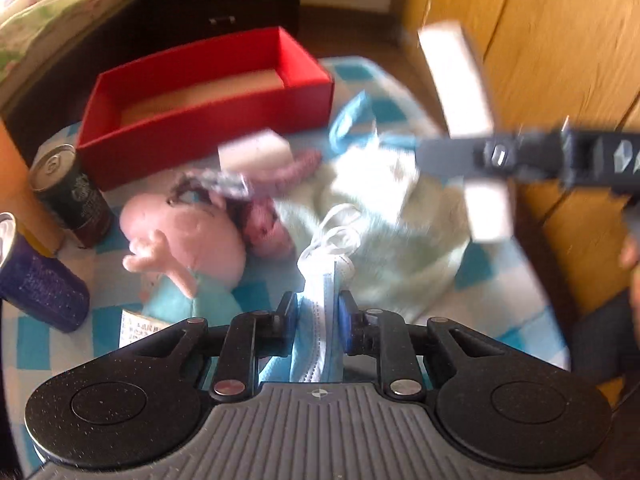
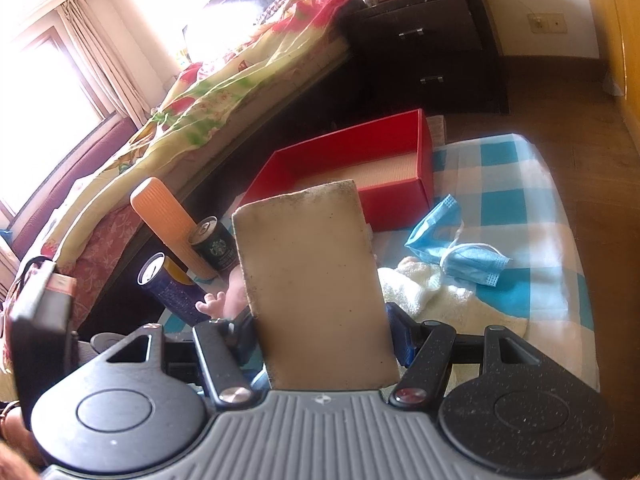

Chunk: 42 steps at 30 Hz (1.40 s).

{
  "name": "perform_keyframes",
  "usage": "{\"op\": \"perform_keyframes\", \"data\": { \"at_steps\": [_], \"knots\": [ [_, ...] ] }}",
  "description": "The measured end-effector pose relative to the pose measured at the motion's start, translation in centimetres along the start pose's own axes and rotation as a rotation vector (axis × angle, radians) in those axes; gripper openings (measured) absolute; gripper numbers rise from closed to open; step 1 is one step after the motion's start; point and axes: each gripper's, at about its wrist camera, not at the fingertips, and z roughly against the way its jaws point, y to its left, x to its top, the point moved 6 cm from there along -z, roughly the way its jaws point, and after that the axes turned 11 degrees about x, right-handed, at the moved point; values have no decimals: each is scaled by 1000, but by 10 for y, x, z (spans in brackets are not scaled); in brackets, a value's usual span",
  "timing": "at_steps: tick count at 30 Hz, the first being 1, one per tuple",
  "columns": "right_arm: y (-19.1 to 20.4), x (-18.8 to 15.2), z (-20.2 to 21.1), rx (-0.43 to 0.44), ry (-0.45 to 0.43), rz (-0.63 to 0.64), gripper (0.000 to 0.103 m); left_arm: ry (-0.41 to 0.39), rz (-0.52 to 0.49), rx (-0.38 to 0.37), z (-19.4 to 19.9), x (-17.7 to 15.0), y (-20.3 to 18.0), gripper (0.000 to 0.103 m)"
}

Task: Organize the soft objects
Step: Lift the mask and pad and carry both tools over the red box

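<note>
My left gripper (image 1: 318, 312) is shut on a blue face mask (image 1: 320, 292), held above the checked cloth. My right gripper (image 2: 320, 320) is shut on a white sponge (image 2: 312, 272) that stands up between the fingers; it shows blurred at the upper right of the left wrist view (image 1: 456, 76). A red box (image 1: 208, 96) stands open at the back (image 2: 384, 196). A pink plush doll (image 1: 188, 236), a pale green towel (image 1: 384, 216) and a second blue mask (image 2: 460, 248) lie on the cloth.
A dark can (image 1: 72, 196) and a blue can (image 1: 36, 276) stand at the left, with an orange ribbed cylinder (image 2: 168, 224) behind. A bed (image 2: 180, 120) and a dark dresser (image 2: 432, 48) are beyond. A wooden cabinet (image 1: 540, 40) is at the right.
</note>
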Motion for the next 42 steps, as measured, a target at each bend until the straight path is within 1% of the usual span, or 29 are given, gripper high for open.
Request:
{"op": "perform_keyframes", "data": {
  "at_steps": [1,5,8,10,13,15,17,20,25,31,34,42],
  "knots": [
    [1,2,1,-3,-9,0,42,-25,36,-14,6,6,2,21],
    [6,13,7,-19,-54,19,42,-130,134,-29,27,27,13,21],
    [8,20,10,-36,-83,38,42,-189,205,-40,34,41,22,22],
    [7,24,10,-44,-96,37,42,-212,252,-61,34,48,29,22],
    [4,30,10,-60,-113,36,42,-262,283,-33,41,59,37,23],
    [4,37,8,-77,-128,52,42,-301,306,-33,46,69,42,23],
    [7,47,7,-96,-157,79,42,-346,333,-31,52,80,48,23],
    [13,64,3,-107,-195,105,42,-391,372,-2,56,96,59,25],
    [19,88,-11,-118,-232,147,42,-426,418,26,51,118,73,26],
    [16,108,-37,-133,-229,157,42,-448,445,59,29,143,84,29],
    [10,117,-50,-145,-222,163,42,-444,434,93,16,154,87,29],
    [-12,137,-82,-190,-197,171,42,-403,452,112,-21,168,97,29]
  ]
}}
